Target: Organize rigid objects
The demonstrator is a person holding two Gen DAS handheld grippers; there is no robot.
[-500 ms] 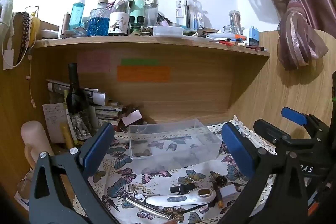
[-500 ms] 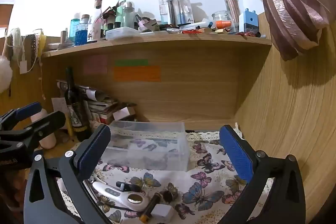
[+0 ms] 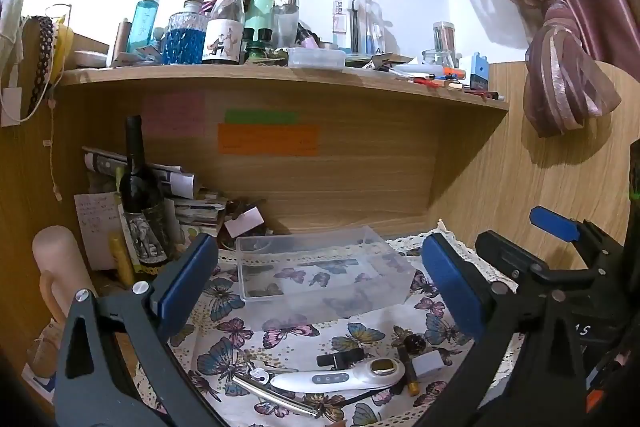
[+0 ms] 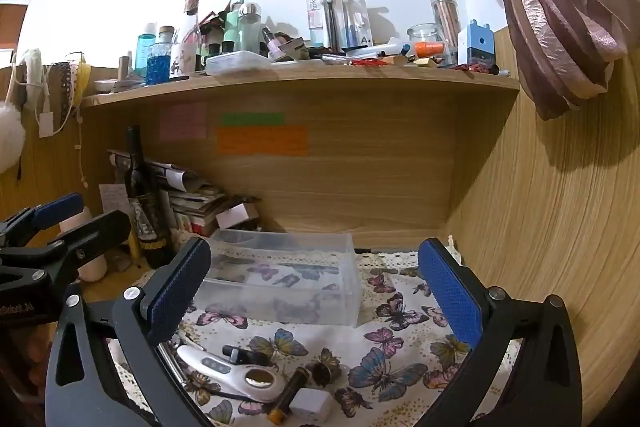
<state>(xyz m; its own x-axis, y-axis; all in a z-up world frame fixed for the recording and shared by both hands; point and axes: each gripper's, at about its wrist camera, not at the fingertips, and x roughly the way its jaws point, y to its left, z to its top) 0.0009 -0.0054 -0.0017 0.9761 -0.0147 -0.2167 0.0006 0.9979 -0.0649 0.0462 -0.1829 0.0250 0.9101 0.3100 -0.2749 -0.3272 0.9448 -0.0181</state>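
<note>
A clear plastic box stands empty on the butterfly cloth, also in the right wrist view. In front of it lie small objects: a white handheld device, a black clip, a metal tool, a dark tube, a white cube and a dark round piece. My left gripper is open and empty above them. My right gripper is open and empty beside it.
A dark wine bottle, stacked papers and a pink box stand at the back left. A cluttered shelf hangs overhead. A wooden wall and a tied curtain are at the right.
</note>
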